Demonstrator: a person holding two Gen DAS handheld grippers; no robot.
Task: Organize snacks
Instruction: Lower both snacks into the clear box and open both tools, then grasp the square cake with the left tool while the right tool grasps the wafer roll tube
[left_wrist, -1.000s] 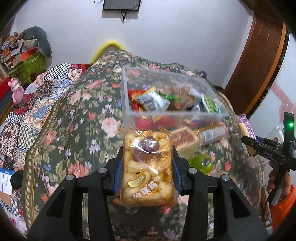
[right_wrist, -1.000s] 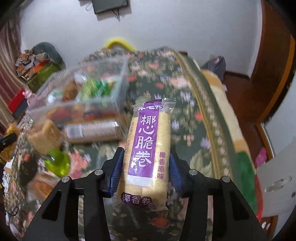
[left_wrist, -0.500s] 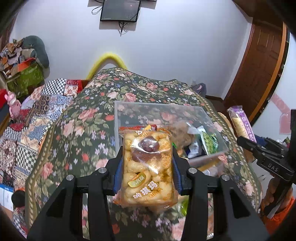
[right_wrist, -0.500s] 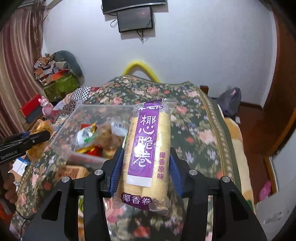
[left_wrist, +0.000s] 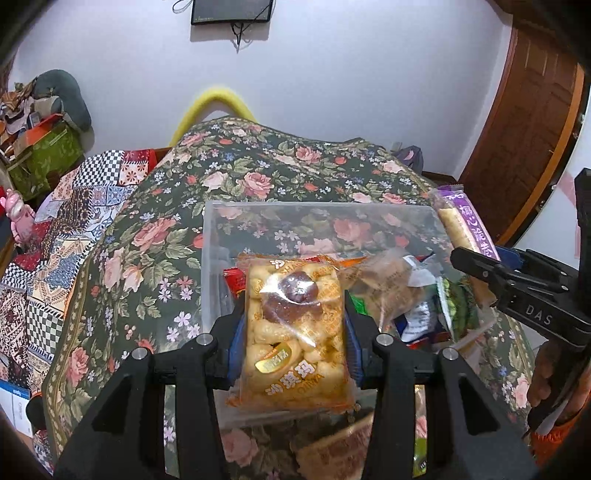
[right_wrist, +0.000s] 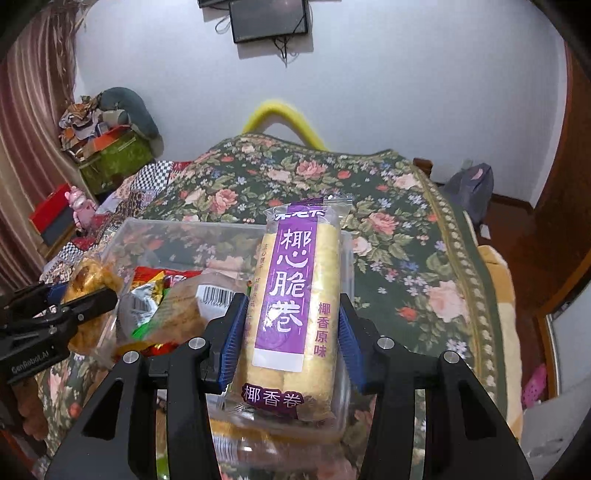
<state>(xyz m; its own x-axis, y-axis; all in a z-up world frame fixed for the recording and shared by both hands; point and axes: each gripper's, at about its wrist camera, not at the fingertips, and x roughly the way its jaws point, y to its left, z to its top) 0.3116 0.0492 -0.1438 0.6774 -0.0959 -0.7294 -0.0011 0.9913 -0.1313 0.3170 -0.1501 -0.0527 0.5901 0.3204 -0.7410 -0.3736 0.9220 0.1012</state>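
Note:
My left gripper (left_wrist: 293, 332) is shut on a clear packet of golden puffed snack (left_wrist: 293, 332) and holds it over the near left part of a clear plastic bin (left_wrist: 221, 236). The bin carries several wrapped snacks. My right gripper (right_wrist: 291, 332) is shut on a long purple-labelled pack of coconut egg rolls (right_wrist: 295, 302), above the bin's near right corner (right_wrist: 347, 258). Each gripper shows in the other's view: the right gripper (left_wrist: 476, 258) with its purple pack (left_wrist: 465, 225) at the bin's right side, the left gripper (right_wrist: 96, 295) with its golden packet (right_wrist: 92, 277) at the left.
The bin rests on a bed with a dark floral cover (left_wrist: 258, 166). Loose packets lie blurred on the cover just below the bin (left_wrist: 332, 443). A patchwork quilt (left_wrist: 55, 240) lies to the left, a wooden door (left_wrist: 524, 122) to the right, a wall behind.
Both grippers have travelled forward with their packs, from in front of the bin to over it. The loose snacks on the cover have dropped to the bottom edge of both views.

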